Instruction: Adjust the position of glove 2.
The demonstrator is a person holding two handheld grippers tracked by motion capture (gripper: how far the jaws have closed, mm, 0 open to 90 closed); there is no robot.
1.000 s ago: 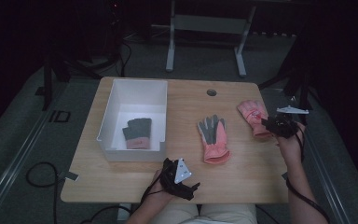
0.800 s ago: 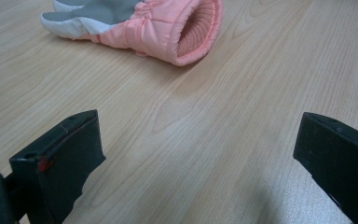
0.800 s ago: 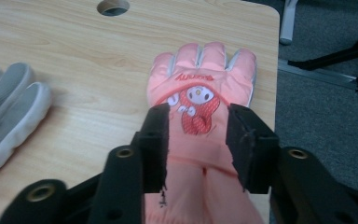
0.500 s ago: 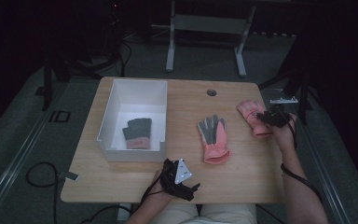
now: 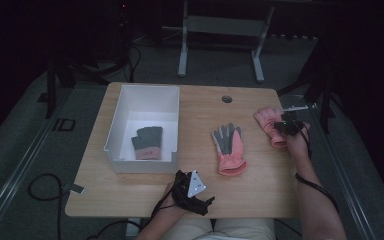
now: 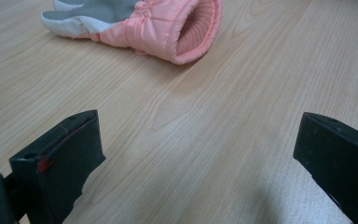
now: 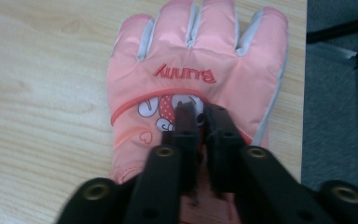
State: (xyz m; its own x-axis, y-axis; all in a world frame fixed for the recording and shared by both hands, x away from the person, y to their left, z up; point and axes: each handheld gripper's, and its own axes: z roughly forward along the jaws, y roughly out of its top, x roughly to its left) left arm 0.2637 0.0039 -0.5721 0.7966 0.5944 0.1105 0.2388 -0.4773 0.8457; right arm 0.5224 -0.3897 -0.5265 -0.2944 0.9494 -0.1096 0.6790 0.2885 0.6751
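Observation:
A pink glove (image 5: pixel 266 118) printed "Bunny" (image 7: pixel 196 70) lies back up near the table's right edge. My right gripper (image 5: pixel 283 125) (image 7: pixel 199 112) presses down on its back. Its jaws have just been closing and now stand almost together, pinching the glove's fabric between them. A second pink glove (image 5: pixel 228 147) lies palm up in the middle of the table, its cuff (image 6: pixel 186 28) toward the person. My left gripper (image 5: pixel 194 186) (image 6: pixel 196 140) rests low at the table's front edge. Its jaws are wide open over bare wood, short of that cuff.
A white box (image 5: pixel 142 89) stands on the left half of the wooden table (image 5: pixel 200 102), with a grey and pink glove (image 5: pixel 146 142) inside. A round cable hole (image 5: pixel 227 99) sits near the far edge. Dark floor, cables and a metal stand surround the table.
The right hand has moved left and down onto the right-hand glove, and its jaws have closed on the fabric. The left gripper has stayed put.

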